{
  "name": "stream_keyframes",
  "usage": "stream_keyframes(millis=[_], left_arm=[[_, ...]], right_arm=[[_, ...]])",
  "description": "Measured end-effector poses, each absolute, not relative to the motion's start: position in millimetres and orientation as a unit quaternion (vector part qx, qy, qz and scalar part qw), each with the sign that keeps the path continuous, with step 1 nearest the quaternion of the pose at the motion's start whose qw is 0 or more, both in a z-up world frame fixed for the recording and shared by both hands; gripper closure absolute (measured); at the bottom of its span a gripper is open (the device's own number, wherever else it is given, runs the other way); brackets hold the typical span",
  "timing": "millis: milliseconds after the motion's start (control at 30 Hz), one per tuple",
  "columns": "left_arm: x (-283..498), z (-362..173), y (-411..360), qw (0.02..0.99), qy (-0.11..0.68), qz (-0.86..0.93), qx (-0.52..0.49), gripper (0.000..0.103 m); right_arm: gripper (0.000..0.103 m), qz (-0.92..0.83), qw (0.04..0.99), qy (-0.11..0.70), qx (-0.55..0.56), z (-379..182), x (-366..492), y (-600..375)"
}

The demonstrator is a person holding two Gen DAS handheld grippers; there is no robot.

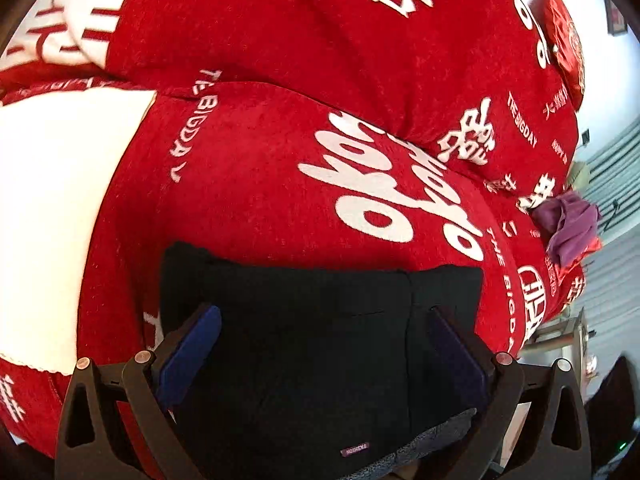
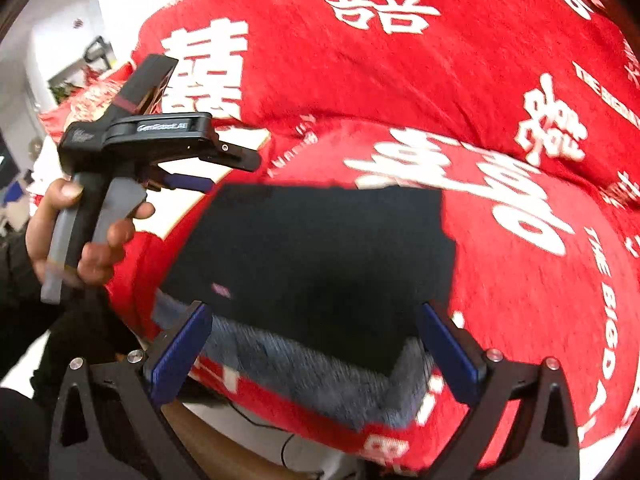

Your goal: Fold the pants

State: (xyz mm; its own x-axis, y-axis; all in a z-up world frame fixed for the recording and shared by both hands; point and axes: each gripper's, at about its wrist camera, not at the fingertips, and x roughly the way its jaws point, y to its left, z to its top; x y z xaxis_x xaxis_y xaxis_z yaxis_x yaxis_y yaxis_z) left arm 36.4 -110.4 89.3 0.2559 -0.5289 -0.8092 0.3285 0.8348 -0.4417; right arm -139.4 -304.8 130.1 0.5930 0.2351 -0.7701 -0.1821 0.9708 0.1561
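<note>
The black pants (image 1: 320, 340) lie folded into a compact rectangle on the red bedspread (image 1: 260, 180), with a grey fleecy lining showing at the near edge. My left gripper (image 1: 324, 352) is open and empty, its blue fingers wide apart above the pants. In the right wrist view the pants (image 2: 316, 264) lie just ahead of my right gripper (image 2: 316, 344), which is open and empty over the grey lining (image 2: 304, 376). The left gripper (image 2: 192, 168) shows there too, held in a hand at the pants' far left corner.
The red bedspread (image 2: 440, 100) with white lettering covers a bulky bed. A purple cloth (image 1: 568, 224) lies at its right edge. A white pillow or sheet (image 1: 52, 208) is at left. The bed's near edge drops to a floor with a cable (image 2: 280, 436).
</note>
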Motion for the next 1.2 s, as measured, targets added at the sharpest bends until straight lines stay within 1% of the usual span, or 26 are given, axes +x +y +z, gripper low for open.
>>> stream_keyframes(millis=[67,133,167,233,300,367,400,433,467,533,700,800,900,967,1000,1033,1133,1167,1200], left_arm=[[45.2,70.3,-122.1,0.779,0.567,-0.259,-0.059,0.0],[56.1,38.8,-123.5,0.757,0.603,-0.245,-0.06,0.0],[57.2,35.0,-124.0,0.76,0.6,-0.243,-0.06,0.0],[54.3,47.1,-124.4,0.769,0.585,-0.251,-0.062,0.0],[53.3,59.2,-119.8,0.771,0.569,-0.272,-0.087,0.0],[60.4,49.5,-117.4,0.768,0.584,-0.25,-0.075,0.0],[65.7,35.9,-116.8,0.758,0.602,-0.243,-0.068,0.0],[66.3,30.4,-117.2,0.757,0.603,-0.244,-0.062,0.0],[63.7,31.8,-119.3,0.762,0.597,-0.245,-0.051,0.0],[57.0,44.4,-125.4,0.774,0.585,-0.243,-0.026,0.0],[25.2,77.9,-112.7,0.796,0.551,-0.246,-0.047,0.0],[-5.6,69.9,-102.6,0.798,0.554,-0.234,-0.032,0.0],[-26.5,37.6,-99.2,0.786,0.575,-0.226,0.01,0.0],[-28.3,30.3,-90.3,0.786,0.568,-0.242,-0.017,0.0],[-28.1,33.9,-85.4,0.788,0.571,-0.23,-0.024,0.0],[-28.8,38.2,-80.9,0.788,0.573,-0.223,-0.033,0.0],[-45.0,49.5,-63.5,0.787,0.555,-0.259,-0.075,0.0],[-49.8,44.3,-62.1,0.783,0.561,-0.26,-0.071,0.0],[-53.3,30.6,-63.5,0.774,0.582,-0.246,-0.045,0.0]], right_arm=[[0.0,0.142,0.895,0.423,0.017,130.6,-121.0,-301.8],[0.0,0.165,0.898,0.409,0.003,127.5,-98.2,-301.0],[0.0,0.176,0.895,0.41,0.003,124.4,-85.2,-302.6],[0.0,0.198,0.881,0.429,0.026,113.4,-55.3,-310.6],[0.0,0.205,0.865,0.456,0.042,98.6,-36.2,-317.1],[0.001,0.198,0.857,0.472,0.052,81.7,-25.8,-328.8],[0.001,0.173,0.854,0.488,0.053,70.5,-21.8,-337.4],[0.001,0.14,0.854,0.498,0.052,62.2,-20.6,-345.6],[0.001,0.105,0.851,0.51,0.074,51.9,-20.6,-361.2],[0.001,0.115,0.854,0.49,0.131,55.4,-27.7,-376.6],[0.0,0.13,0.889,0.428,0.095,110.6,-60.3,-361.4],[0.0,0.189,0.881,0.428,0.077,123.2,-84.4,-333.1],[0.0,0.224,0.864,0.447,0.058,105.6,-106.4,-311.5],[0.001,0.217,0.847,0.483,0.051,77.2,-110.8,-305.9],[0.001,0.213,0.848,0.484,0.042,68.9,-112.6,-304.8],[0.001,0.212,0.857,0.469,0.031,70.8,-116.7,-302.8],[0.0,0.198,0.853,0.482,0.011,83.0,-124.4,-289.9],[0.0,0.211,0.854,0.475,0.011,86.3,-129.1,-287.4],[0.0,0.218,0.855,0.471,0.006,86.2,-133.7,-285.0]])
